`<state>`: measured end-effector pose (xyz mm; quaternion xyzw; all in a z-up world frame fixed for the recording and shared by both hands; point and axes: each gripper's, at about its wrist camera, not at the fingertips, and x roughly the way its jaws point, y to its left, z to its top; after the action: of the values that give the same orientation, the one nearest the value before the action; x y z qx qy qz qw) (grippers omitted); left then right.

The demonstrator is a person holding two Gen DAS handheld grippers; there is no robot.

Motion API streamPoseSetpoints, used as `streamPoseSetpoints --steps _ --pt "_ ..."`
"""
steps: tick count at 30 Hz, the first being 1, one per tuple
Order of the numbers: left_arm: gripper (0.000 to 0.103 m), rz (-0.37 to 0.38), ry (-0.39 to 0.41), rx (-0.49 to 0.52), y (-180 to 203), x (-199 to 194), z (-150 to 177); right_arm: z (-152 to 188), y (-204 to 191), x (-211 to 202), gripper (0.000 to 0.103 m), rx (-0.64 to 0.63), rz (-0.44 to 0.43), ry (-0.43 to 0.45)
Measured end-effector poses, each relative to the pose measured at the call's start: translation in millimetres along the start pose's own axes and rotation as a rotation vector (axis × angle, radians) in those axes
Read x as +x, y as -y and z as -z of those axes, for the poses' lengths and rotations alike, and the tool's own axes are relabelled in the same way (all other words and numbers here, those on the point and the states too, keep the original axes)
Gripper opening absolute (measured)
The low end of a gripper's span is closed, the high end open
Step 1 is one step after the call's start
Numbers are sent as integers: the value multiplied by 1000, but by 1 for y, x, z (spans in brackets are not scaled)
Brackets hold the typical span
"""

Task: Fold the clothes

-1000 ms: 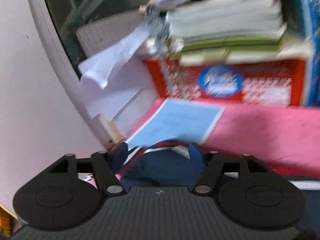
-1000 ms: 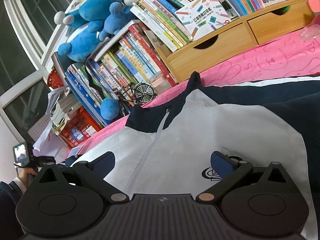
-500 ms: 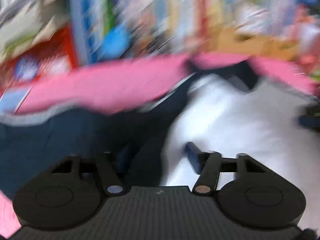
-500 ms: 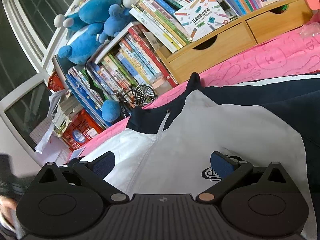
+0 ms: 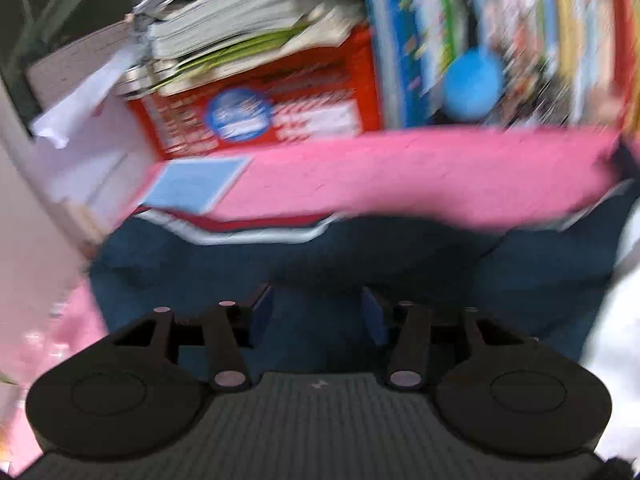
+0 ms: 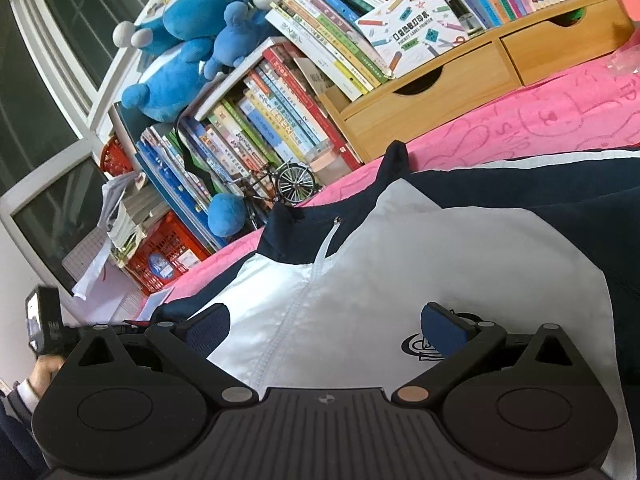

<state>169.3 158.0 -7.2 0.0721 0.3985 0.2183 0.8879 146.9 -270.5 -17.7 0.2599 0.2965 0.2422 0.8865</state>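
**Jacket spread flat, both tongs above it**

Though motion blur smears the left wrist view, the left tongs (image 5: 316, 314) can be seen closing, half-wide, over the navy sleeve (image 5: 304, 264) of the white-and-navy zip jacket (image 6: 360, 280); whether the pads touch the cloth cannot be told. From the right wrist view the right tongs (image 6: 326, 322) stand wide above the jacket's white front, gripping nothing, their base hiding its lower edge. This garment lies on the pink patterned cloth (image 6: 540, 120) covering the worktop. Farther back a red plastic crate (image 5: 256, 96) carries stacked papers, blurred beyond reading, beside rows of books (image 6: 280, 128) and blue plush toys (image 6: 188, 48).
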Motion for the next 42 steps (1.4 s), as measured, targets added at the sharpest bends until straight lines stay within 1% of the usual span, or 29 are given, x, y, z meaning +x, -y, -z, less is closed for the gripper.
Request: streamPoseSetpoints --steps 3,4,6,7,8,10,12,13,14,15,16,17,18,20,23,24,25,27,28,31,32,34,35,36,37,38,40,41,42 --pt "46 -101 -32 -47 -20 10 9 0 1 0 103 -1 0 -2" --pt "46 -30 2 -70 -23 -1 13 0 1 0 103 -2 0 -2" --pt "46 145 83 -117 -30 -28 21 -1 1 0 103 -2 0 -2" --pt "48 188 84 -102 -26 -34 25 -1 1 0 103 -2 1 -2" --pt "54 223 79 -80 -21 -39 29 -1 1 0 103 -2 0 -2" --pt "61 294 69 -38 -11 -50 37 -1 0 0 103 -1 1 -2" --pt "61 366 59 6 -1 -61 45 -1 1 0 103 0 1 -1" --pt "63 327 38 16 -2 -52 48 -1 0 0 103 0 0 -1" --pt "76 304 40 0 -9 -43 49 -1 1 0 103 1 -1 -1" --pt "83 286 44 -21 -16 -35 50 -1 1 0 103 2 -5 -1" --pt "86 246 38 -34 -22 -31 47 -1 1 0 103 3 -8 -2" --pt "86 204 30 -45 -27 -27 43 -1 1 1 103 4 -12 -3" --pt "85 123 19 -36 -28 -26 38 -1 1 1 103 3 -12 -4" --pt "46 -45 13 -6 -28 -27 30 -2 0 1 103 0 -10 -6" --pt "47 -286 38 49 -26 -32 23 -2 0 1 103 -2 -10 -7" --pt "47 -182 68 4 -29 -43 20 -2 0 1 103 -3 -8 -7" --pt "48 -65 95 -11 -24 -53 18 -2 0 1 103 -5 -6 -8" --pt "52 163 146 -28 -11 -73 16 -2 -1 1 103 -6 -6 -8" --pt "55 264 151 -1 2 -80 14 -2 0 1 103 -5 -7 -8" --pt "74 358 142 143 54 -77 13 -1 1 0 103 -1 -11 -6" --pt "77 385 139 191 71 -76 12 -1 1 0 103 0 -11 -6" --pt "77 440 133 289 105 -73 11 -2 1 0 103 1 -12 -5" --pt "83 413 98 287 111 -56 7 -2 1 0 103 1 -11 -5" --pt "87 420 72 228 108 -42 -1 -2 1 0 103 0 -11 -5" --pt "97 433 48 161 103 -28 -9 -2 1 0 103 0 -11 -5" --pt "103 446 24 94 98 -14 -17 -2 1 0 103 1 -11 -5" --pt "102 394 11 49 91 8 -32 -2 1 0 103 4 -15 -5" --pt "101 318 35 54 91 15 -38 -2 0 1 103 3 -15 -5" --pt "100 212 57 43 89 20 -43 -2 0 1 103 1 -14 -7"
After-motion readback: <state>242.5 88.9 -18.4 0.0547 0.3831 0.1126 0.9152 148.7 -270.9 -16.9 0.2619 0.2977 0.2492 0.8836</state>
